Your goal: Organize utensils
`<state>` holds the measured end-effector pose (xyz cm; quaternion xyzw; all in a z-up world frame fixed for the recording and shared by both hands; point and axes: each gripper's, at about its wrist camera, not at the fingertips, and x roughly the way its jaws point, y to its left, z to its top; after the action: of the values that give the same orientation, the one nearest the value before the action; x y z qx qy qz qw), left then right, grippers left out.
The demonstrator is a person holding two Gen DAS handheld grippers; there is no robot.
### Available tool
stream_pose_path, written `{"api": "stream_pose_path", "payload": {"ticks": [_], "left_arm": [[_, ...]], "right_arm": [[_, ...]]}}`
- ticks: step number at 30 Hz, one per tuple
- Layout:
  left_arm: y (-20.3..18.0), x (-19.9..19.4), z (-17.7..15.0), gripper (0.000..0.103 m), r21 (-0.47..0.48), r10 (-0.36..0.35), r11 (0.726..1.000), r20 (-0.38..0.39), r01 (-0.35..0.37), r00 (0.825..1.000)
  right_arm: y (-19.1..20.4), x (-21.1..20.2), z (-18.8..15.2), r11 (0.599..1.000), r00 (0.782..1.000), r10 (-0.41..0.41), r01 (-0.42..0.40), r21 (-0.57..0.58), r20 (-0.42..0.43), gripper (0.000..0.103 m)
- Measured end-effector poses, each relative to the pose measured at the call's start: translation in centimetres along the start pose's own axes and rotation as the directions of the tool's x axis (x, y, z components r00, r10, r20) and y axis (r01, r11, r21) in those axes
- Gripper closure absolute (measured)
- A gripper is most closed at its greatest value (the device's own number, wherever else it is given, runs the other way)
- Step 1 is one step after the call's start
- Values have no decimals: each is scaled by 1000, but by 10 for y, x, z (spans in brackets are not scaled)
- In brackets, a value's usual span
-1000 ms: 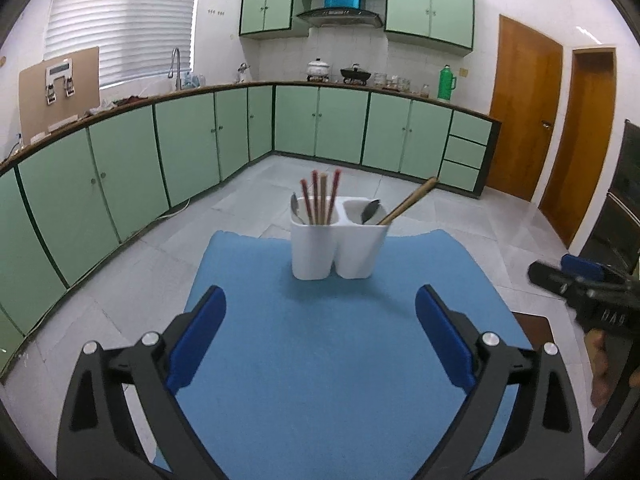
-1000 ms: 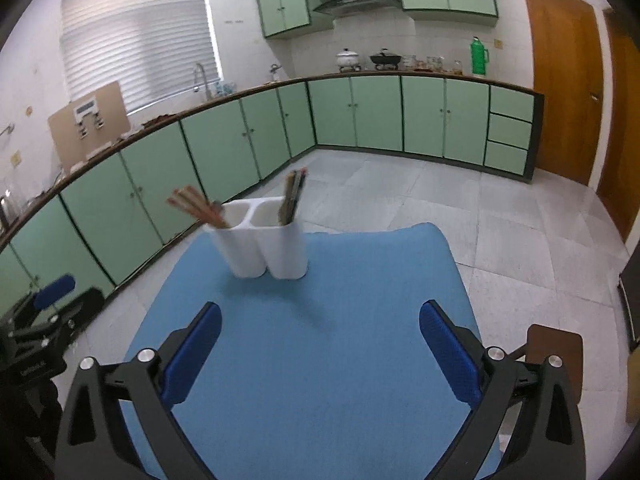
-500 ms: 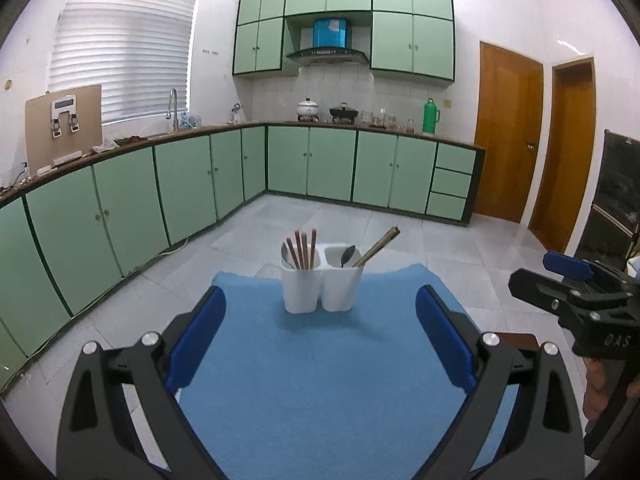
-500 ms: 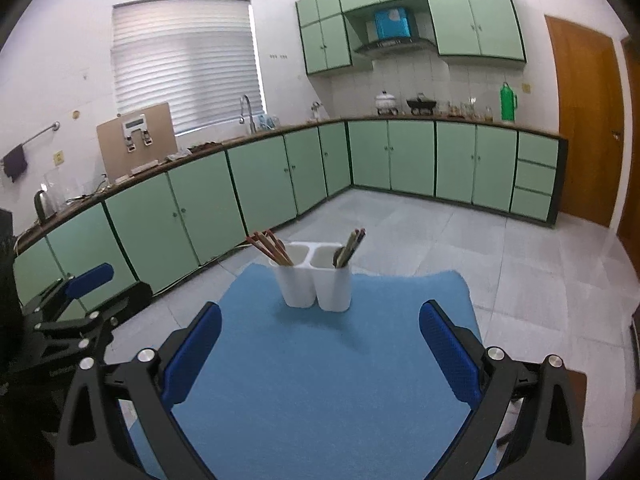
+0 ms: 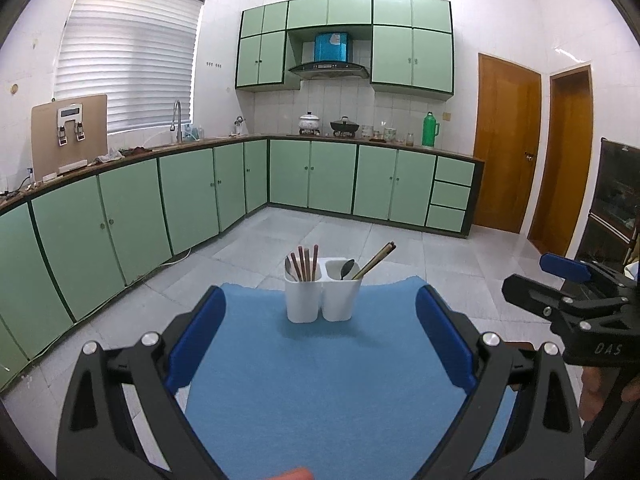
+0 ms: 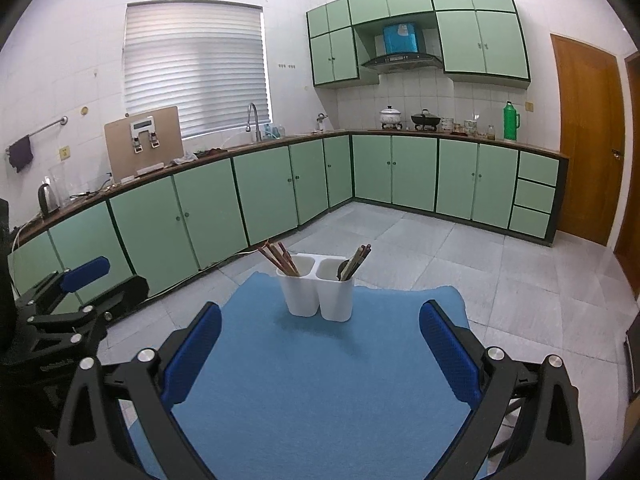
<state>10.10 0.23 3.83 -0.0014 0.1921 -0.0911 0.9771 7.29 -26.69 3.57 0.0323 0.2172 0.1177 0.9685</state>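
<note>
white holder [image 5: 320, 298] straight ahead of both, well apart; chopsticks [image 5: 306, 262] upright; left gripper [image 5: 320, 344], right gripper [image 6: 320, 354] spread apart, empty.

1. Green base cabinets [image 5: 192, 200] lining two white-tiled walls under a dark countertop [image 6: 400, 133].
2. Slatted window blind [image 6: 196, 68] above a sink tap [image 6: 252, 120].
3. Grey tiled floor [image 6: 460, 248]; wooden door [image 5: 506, 152] at right.

A home kitchen: green cabinets [image 5: 332, 176] are lining the walls, pots [image 5: 310, 122] are sitting under a range hood [image 5: 329, 68], and a faucet [image 6: 253, 120] is standing by the window.
</note>
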Motion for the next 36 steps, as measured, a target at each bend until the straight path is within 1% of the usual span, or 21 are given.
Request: {"api": "stream_pose_path", "payload": {"ticks": [15, 36], "left_arm": [[-7, -1, -1, 10, 8, -11, 1000, -8, 11, 1000], [-5, -1, -1, 10, 7, -7, 1000, -11, 7, 1000]], "right_arm": [[5, 2, -5, 1000, 1000, 11, -11, -6, -12, 6], [5, 2, -6, 1000, 1000, 13, -13, -7, -12, 6]]}}
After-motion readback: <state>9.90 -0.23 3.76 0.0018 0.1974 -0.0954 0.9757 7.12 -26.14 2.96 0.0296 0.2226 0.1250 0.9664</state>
